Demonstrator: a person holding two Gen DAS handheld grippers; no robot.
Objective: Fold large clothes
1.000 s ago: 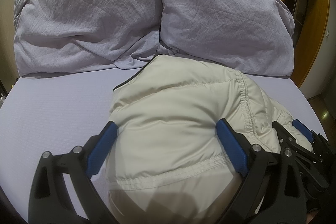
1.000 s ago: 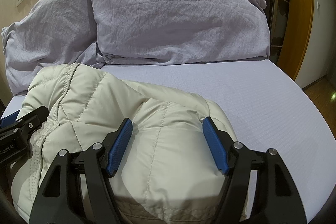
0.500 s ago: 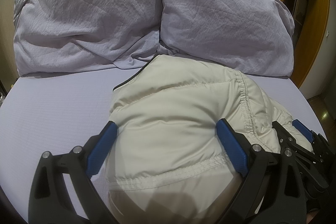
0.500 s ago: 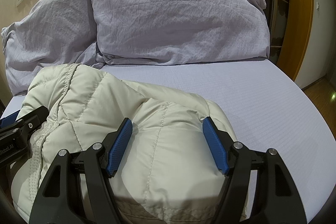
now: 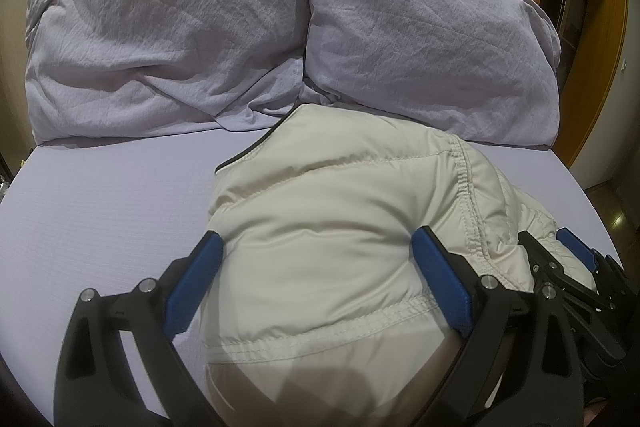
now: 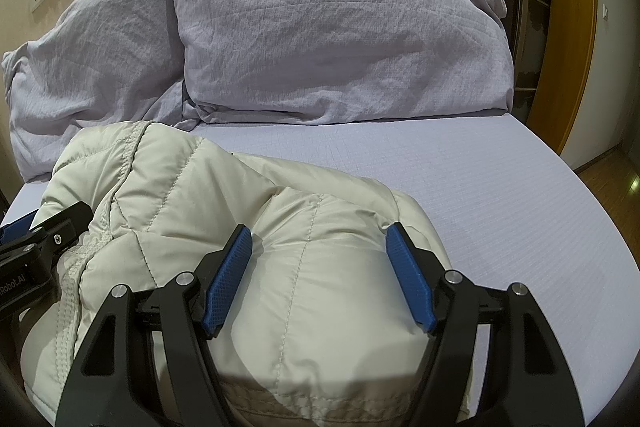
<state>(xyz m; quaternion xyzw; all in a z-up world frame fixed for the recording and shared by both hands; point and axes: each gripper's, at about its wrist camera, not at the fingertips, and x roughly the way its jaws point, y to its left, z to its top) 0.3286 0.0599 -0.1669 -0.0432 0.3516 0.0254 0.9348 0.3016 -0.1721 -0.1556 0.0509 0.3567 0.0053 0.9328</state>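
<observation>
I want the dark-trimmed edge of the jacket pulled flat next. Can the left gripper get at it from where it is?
Probably yes. The left gripper straddles the cream puffer jacket, jaws wide, and the dark-trimmed edge lies exposed ahead on the lilac sheet, with nothing over it. It would need to lift clear of the padding first.

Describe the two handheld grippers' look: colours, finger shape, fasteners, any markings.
Both match. The left gripper and right gripper have matte black angular linkage frames with cut-out slots, silver round pivot screws, and flat blue textured pads on the fingers. In the right wrist view, the left gripper's body at the frame edge carries white lettering, partly cut off, ending "Robot.AI". No cables or sleeves visible.
</observation>
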